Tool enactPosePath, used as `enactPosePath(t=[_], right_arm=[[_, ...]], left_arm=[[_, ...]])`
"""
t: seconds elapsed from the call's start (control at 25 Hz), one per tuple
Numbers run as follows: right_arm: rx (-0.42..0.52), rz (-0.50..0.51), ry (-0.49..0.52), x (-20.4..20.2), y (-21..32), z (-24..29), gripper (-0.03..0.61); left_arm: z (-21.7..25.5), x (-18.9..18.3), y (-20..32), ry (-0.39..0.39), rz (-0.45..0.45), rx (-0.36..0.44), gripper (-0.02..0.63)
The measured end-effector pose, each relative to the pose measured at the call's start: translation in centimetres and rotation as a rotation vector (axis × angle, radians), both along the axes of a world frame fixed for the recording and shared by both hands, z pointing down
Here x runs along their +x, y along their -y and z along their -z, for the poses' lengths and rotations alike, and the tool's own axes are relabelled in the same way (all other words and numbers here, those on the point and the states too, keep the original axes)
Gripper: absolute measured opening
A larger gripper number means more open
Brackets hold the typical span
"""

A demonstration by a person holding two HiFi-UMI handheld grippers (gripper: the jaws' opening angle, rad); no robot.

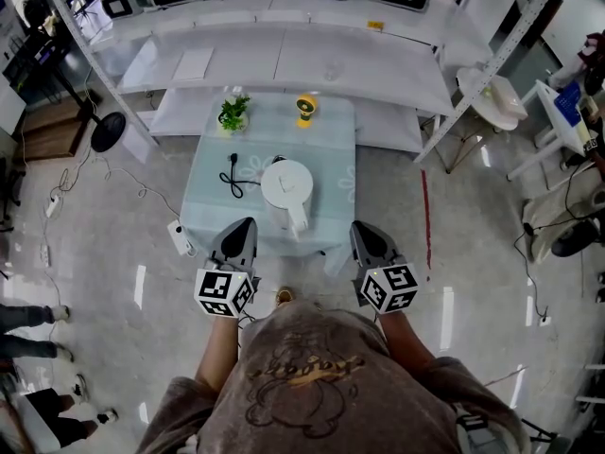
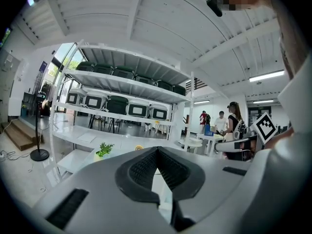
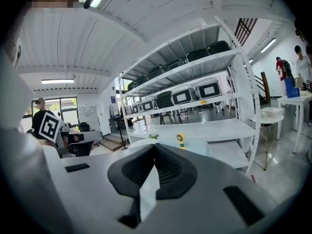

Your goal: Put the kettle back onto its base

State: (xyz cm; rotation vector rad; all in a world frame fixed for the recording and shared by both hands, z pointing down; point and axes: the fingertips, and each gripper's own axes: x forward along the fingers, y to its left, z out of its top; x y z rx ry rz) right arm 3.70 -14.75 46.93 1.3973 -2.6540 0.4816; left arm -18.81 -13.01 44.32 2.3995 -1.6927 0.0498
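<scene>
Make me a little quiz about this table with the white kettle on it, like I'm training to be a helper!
1. What stands beside the potted plant at the far edge of the table? A: a small yellow fan. B: a red cup. C: a book.
2. Fill in: the jaws of the left gripper and the right gripper are both ____.
3. True or false: the white kettle is gripped by the right gripper.
Key: 1 A; 2 shut; 3 false, because the kettle stands on the table, apart from both grippers.
</scene>
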Motion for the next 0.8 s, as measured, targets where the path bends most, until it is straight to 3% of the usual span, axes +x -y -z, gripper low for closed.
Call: enactPosePath(t=[0.8], right_arm=[[-0.013,0.005,-0.004,0.0,1.3,-0.6,-0.003]], left_arm=[[-1.1,-0.6,1.1,-0.035,0.034,-0.027,0.021]])
